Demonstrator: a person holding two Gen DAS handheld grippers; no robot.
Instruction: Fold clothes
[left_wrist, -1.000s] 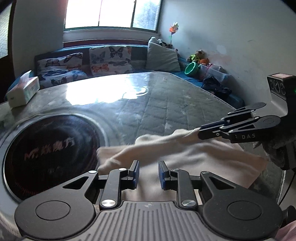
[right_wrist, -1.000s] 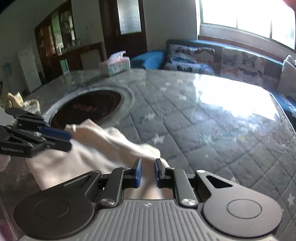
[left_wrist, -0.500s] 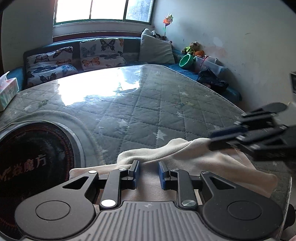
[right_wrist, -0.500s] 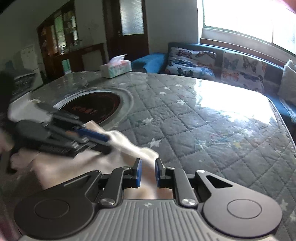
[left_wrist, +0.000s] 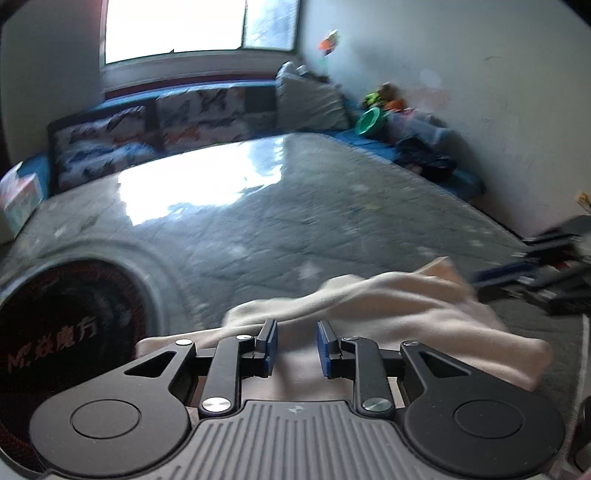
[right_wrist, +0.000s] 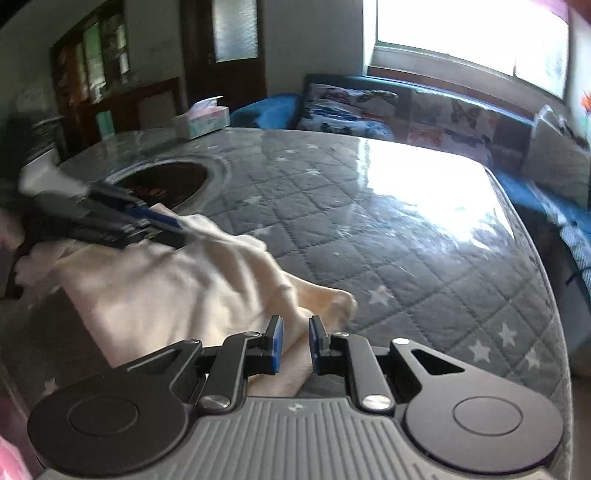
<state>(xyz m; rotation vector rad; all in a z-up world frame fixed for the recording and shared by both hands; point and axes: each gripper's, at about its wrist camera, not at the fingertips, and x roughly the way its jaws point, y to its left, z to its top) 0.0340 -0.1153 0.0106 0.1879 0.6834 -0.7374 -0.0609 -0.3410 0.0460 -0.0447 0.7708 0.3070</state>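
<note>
A cream cloth lies bunched on the grey quilted table near its front edge. My left gripper holds the cloth's near left part between its blue pads. In the left wrist view my right gripper comes in from the right, blurred, with its tip at a raised corner of the cloth. In the right wrist view the cloth runs from my right gripper, whose pads stand close together on a fold, up to the left gripper, which pinches the far corner.
A round dark hotplate is set into the table left of the cloth. A tissue box stands at the far edge. Beyond the table a blue sofa with butterfly cushions runs under the window. A white wall and toys are at the right.
Both grippers have moved with the cloth still between their pads. Its held corners have risen off the table and the cloth is more bunched. Both views are now blurred by motion.
</note>
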